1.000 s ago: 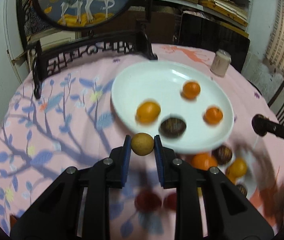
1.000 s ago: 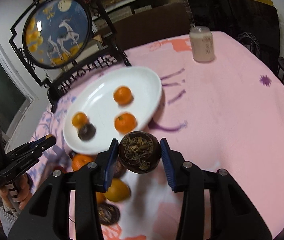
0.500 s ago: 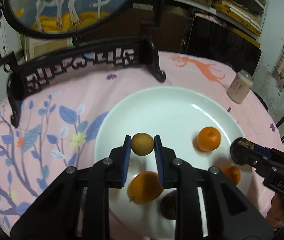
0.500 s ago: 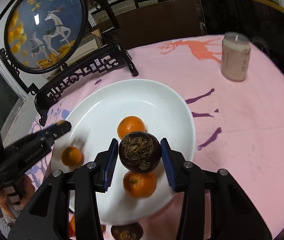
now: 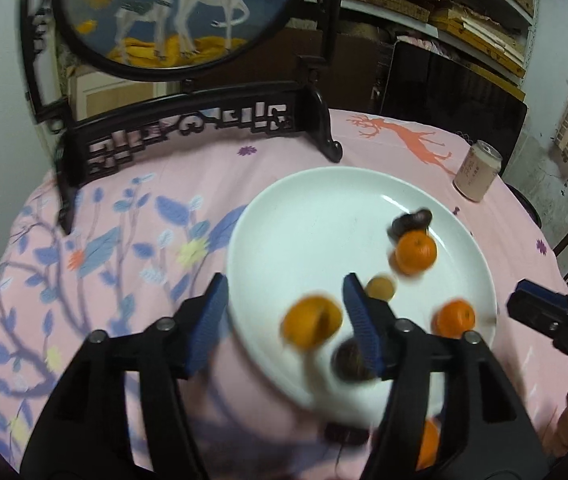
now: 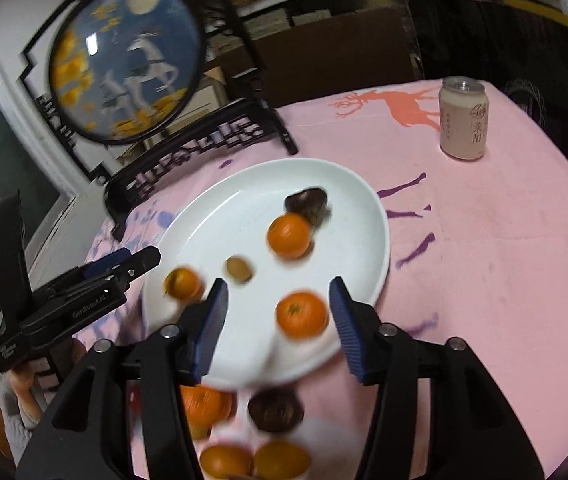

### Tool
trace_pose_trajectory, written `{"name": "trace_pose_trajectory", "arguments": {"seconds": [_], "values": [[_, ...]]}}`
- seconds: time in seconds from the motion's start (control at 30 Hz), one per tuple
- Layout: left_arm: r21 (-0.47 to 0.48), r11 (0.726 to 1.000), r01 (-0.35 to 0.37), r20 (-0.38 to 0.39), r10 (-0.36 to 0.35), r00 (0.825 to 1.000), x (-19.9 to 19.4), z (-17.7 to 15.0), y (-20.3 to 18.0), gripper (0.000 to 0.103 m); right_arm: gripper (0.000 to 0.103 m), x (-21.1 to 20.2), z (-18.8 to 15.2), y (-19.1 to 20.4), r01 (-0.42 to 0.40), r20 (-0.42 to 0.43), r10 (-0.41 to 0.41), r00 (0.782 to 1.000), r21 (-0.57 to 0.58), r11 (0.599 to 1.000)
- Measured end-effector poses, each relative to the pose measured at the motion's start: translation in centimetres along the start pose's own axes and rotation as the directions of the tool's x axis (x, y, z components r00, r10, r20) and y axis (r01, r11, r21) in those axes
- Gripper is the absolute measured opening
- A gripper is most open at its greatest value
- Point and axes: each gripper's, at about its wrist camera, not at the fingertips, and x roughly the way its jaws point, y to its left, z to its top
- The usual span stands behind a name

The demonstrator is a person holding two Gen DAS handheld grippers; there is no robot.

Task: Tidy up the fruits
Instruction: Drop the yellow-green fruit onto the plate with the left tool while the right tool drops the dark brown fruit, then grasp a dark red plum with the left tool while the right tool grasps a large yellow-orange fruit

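A white plate (image 5: 315, 208) (image 6: 244, 200) sits on the pink tablecloth. On it lie a small tan fruit (image 5: 380, 288) (image 6: 239, 269), a dark brown fruit (image 5: 411, 222) (image 6: 307, 205) and three oranges (image 5: 415, 252) (image 5: 311, 322) (image 5: 453, 318). My left gripper (image 5: 287, 320) is open and empty over the plate's near edge. My right gripper (image 6: 280, 320) is open and empty over the plate, with an orange (image 6: 301, 314) between its jaws below. Both fruits lie loose on the plate.
More oranges (image 6: 204, 404) and a dark fruit (image 6: 276, 412) lie on the cloth in front of the plate. A round deer picture in a black carved stand (image 5: 188, 128) stands behind the plate. A pale drink can (image 6: 463, 122) stands at the far right.
Both grippers opened and pulled back. The tan fruit left my left gripper and the dark brown fruit left my right gripper; both now lie on the plate.
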Motion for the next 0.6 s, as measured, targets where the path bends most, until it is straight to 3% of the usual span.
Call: {"name": "trace_pose_trajectory", "arguments": {"seconds": [0.13,0.33,0.6], "values": [[0.014,1.0,-0.017,-0.014,0.017,1.0,-2.3,-3.8,1.3,0.067,0.06,-2.2,-3.7,1.5,0.057,0.021,-0.055,0.998,-0.124,0.991],[0.068,0.998,-0.011,-0.018,0.012,1.0,-4.1,-7.5,1.2,0.068,0.06,-3.4,-8.0,0.7,0.07,0.003,-0.071,0.997,-0.163,0.984],[0.274,0.962,-0.019,-0.018,0.025,1.0,-2.7,-9.3,-3.1,0.068,0.062,-3.2,-8.1,0.4,0.093,0.003,-0.094,0.996,-0.161,0.983]]}}
